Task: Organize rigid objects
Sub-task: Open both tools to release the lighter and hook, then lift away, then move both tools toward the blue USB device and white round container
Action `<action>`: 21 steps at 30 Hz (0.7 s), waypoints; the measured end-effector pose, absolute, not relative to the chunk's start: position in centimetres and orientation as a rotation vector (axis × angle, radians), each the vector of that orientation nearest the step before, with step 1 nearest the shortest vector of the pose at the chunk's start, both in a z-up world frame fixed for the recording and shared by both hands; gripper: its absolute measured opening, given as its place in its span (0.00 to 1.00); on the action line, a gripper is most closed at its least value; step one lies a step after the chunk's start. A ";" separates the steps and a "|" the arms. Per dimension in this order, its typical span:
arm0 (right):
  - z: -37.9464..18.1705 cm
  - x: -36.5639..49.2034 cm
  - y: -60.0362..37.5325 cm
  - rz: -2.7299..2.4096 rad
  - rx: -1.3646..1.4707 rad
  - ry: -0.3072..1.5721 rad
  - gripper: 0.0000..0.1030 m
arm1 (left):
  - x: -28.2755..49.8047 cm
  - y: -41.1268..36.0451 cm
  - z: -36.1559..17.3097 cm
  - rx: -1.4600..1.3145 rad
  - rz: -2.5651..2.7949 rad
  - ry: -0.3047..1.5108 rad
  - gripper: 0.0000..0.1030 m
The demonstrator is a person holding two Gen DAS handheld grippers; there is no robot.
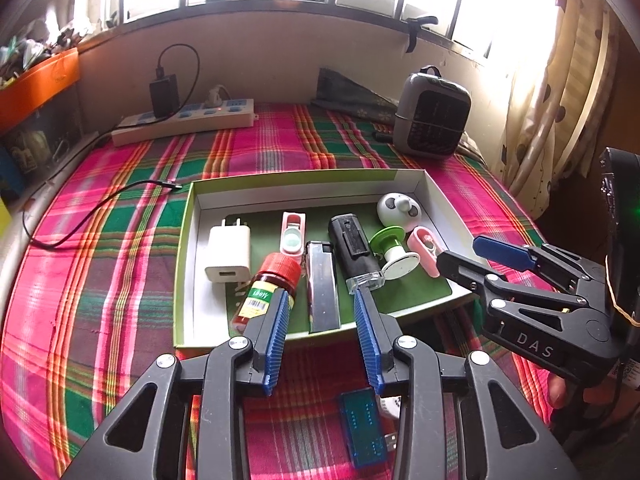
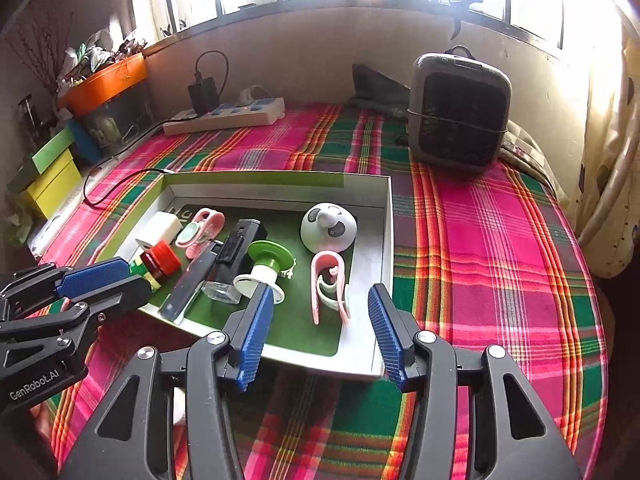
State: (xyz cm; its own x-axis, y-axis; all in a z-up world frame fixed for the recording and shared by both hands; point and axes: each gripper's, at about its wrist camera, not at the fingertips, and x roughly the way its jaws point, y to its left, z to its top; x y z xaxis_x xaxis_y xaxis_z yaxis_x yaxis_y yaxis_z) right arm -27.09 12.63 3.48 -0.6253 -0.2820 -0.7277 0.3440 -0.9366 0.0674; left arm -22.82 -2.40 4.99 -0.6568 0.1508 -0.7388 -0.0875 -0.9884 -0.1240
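Note:
A shallow white box (image 1: 192, 240) with a green floor lies on the plaid cloth. In it are a white charger (image 1: 229, 254), a red-capped bottle (image 1: 266, 292), a silver lighter (image 1: 322, 288), a black device (image 1: 354, 252), a green-and-white spool (image 1: 390, 250), a round white toy (image 1: 397, 208) and two pink clips (image 1: 293, 234) (image 2: 328, 288). My left gripper (image 1: 322, 294) hangs open over the box's near edge, with the lighter lying loose below the gap. My right gripper (image 2: 320, 292) is open above the right-hand pink clip, pads clear of it. A blue USB board (image 1: 364, 432) lies on the cloth under the left gripper.
A power strip (image 1: 184, 120) with a black adapter sits at the back wall, and a loose cable (image 1: 100, 208) runs left of the box. A grey heater (image 2: 460, 112) stands at the back right. Stacked coloured boxes (image 2: 52, 176) and an orange tray (image 2: 108, 80) line the left side.

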 end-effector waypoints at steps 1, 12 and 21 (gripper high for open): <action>3.7 -26.7 12.7 -2.557 1.114 0.106 0.49 | -22.5 -2.5 5.1 -1.228 2.747 -0.119 0.32; 4.5 -22.9 11.9 -2.501 1.059 0.103 0.49 | -19.5 -3.9 5.8 -1.217 2.804 -0.138 0.32; 3.2 -20.4 9.7 -2.387 1.051 0.164 0.49 | -17.8 -5.2 5.5 -1.221 2.807 -0.214 0.32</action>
State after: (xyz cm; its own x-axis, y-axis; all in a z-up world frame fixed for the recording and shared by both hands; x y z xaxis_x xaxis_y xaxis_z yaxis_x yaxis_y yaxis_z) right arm -20.42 9.66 3.16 -0.5622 -0.4131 -0.7164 0.5074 -0.8564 0.0955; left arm -17.83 -5.17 5.52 -0.6811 0.1226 -0.7219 -0.0118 -0.9876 -0.1566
